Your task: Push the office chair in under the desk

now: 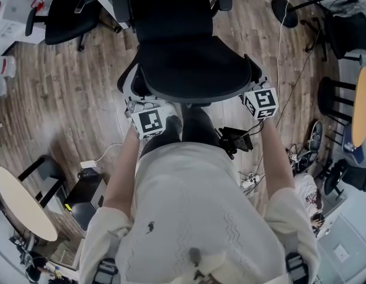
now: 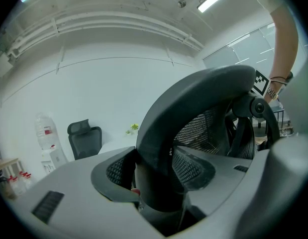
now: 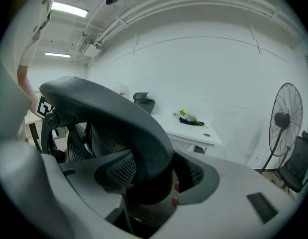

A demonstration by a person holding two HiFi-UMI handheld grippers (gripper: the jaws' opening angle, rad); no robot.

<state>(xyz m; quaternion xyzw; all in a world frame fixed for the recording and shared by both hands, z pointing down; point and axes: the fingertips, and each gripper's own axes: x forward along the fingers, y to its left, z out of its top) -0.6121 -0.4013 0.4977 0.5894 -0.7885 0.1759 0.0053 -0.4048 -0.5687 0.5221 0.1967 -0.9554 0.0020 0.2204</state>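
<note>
Office chair [image 1: 188, 64] stands at 12 o'clock from the person, its seat facing the desk [image 3: 191, 131] and apparently not yet fully under it. Left gripper [image 1: 138, 105] and right gripper [image 1: 252, 92] each have jaws clamped on the backrest rim [image 2: 193, 98], at its 8 and 4 o'clock ends. Both grippers sit equally near. The push axis runs toward 12 o'clock.

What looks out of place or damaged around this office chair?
Nothing stands out. The office chair stands upright and looks intact; left tool and right tool clamp its back frame. Loose cables lie on the floor nearby.
</note>
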